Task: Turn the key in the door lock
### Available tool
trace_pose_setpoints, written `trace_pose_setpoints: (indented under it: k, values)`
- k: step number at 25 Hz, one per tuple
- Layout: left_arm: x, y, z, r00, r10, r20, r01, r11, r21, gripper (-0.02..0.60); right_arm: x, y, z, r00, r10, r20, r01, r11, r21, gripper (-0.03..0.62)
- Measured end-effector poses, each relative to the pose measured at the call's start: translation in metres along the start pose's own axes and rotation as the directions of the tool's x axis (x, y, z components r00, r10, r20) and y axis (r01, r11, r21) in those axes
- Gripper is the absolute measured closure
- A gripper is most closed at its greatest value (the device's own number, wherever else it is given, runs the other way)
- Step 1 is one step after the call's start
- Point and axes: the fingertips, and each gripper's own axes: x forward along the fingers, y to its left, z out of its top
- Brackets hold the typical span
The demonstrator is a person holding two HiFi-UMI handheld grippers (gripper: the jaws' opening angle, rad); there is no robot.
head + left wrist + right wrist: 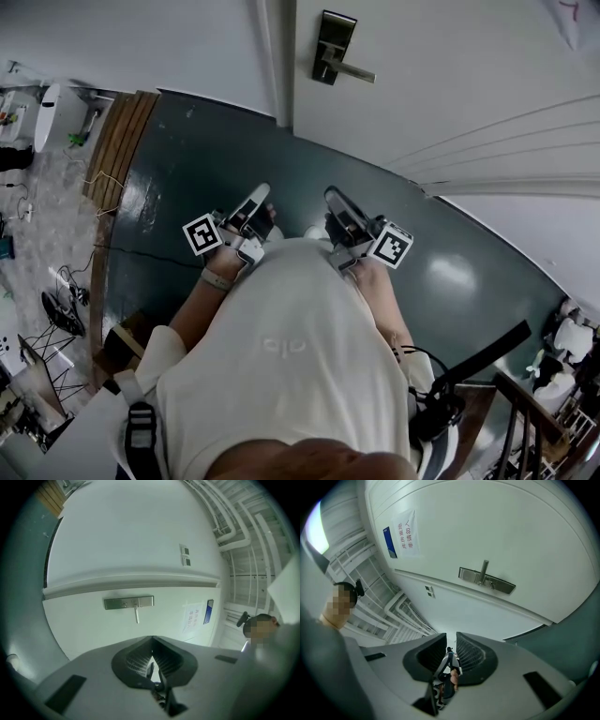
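The door (422, 84) stands at the far side of the dark green floor (187, 169). Its lock plate (330, 42) carries a lever handle (354, 71) that points right. Both grippers are held close in front of the person's white shirt (291, 347), well apart from the lock and aimed towards it. The left gripper (260, 192) has its jaws together at the tips, and I can make out nothing held between them. The right gripper (334, 195) has its jaws standing slightly apart, clamped on a small silver-and-blue thing that looks like the key (449, 660), set deep between them. In the right gripper view a paper notice (405, 531) hangs on the door, left of the lock plate
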Motion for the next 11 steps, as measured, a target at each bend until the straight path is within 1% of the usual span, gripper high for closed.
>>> trace_pose_setpoints:
  k: [3,11]
  values:
    - [-0.0028,0.0011,-0.0015,1.000,-0.005,-0.017,0.005,1.000,0.000,0.574,0.0012,-0.0006,-0.0039,1.000,0.000,0.008,0.000,1.000,0.006,0.514]
    - [-0.0038,0.0015,-0.0031,1.000,-0.005,-0.001,0.005,1.000,-0.006,0.574,0.0007,-0.0010,-0.0064,1.000,-0.007,-0.014,0.007,1.000,0.011,0.514]
